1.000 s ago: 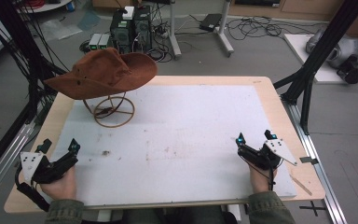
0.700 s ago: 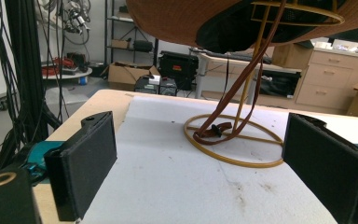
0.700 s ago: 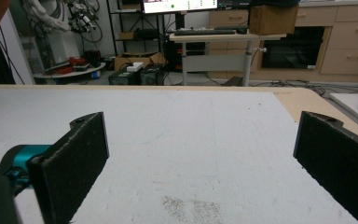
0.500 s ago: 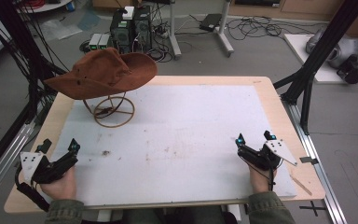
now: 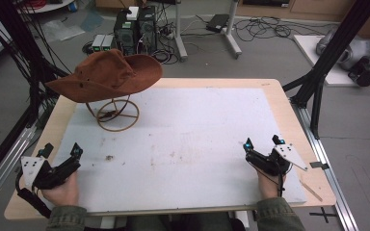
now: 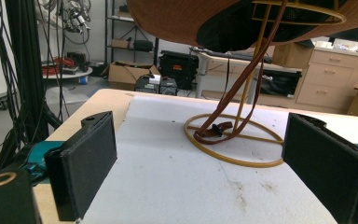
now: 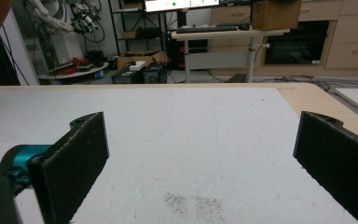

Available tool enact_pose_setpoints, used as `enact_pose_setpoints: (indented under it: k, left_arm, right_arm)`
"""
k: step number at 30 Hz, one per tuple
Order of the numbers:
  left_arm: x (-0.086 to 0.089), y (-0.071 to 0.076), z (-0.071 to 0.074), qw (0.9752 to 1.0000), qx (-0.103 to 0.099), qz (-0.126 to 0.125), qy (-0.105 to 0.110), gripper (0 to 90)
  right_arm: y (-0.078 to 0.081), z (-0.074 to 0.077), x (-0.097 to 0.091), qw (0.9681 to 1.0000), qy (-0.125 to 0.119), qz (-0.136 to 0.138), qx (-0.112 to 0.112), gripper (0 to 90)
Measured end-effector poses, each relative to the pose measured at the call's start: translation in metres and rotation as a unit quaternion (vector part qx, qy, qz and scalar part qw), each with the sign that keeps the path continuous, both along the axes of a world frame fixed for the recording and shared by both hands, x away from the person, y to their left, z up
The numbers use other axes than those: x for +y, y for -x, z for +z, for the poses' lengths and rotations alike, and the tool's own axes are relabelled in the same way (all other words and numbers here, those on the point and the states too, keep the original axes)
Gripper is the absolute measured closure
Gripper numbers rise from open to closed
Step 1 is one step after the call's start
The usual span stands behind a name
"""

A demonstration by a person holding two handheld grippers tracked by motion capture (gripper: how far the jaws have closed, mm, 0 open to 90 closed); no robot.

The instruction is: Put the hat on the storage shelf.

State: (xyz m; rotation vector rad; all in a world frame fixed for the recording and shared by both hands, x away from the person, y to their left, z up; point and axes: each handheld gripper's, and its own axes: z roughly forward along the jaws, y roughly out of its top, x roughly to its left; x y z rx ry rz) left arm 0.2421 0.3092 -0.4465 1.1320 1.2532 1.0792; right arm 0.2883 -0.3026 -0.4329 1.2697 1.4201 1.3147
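One hat (image 5: 108,74) is all I have to work with here: a brown, suede-looking thing perched on a thin wire stand (image 5: 118,115) in the upper left of the high view. From my left hand-held gripper's view I look up under its brim (image 6: 177,23), with a dark strap (image 6: 228,105) hanging down through the stand to the ring at its base.

I judge the hat light and soft. The brim would flex rather than resist, and it should not slip much against padded jaws. The crown would crush if squeezed, so I would take it by the brim edge nearest me and lift straight up, minding that the strap could snag the wire. The stand looks light too and may tip or come along with it.

The desk (image 5: 279,103) is otherwise bare, a white mat with a few smudges. My left hand-held gripper (image 5: 60,153) rests at the lower left, jaws wide apart and holding nothing. My right hand-held gripper (image 5: 262,142) sits at the lower right, also spread wide and empty, well apart from the hat.
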Motion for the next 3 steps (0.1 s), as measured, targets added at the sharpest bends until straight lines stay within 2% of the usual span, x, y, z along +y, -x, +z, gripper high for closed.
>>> enact_pose_setpoints:
  k: [3]
  left_arm:
    - [0.0002, -0.0001, -0.0001, 1.0, 0.0, 0.0, 0.0, 10.3]
  right_arm:
    - [-0.0004, -0.0004, 0.0003, 1.0, -0.002, 0.001, 0.002, 2.3]
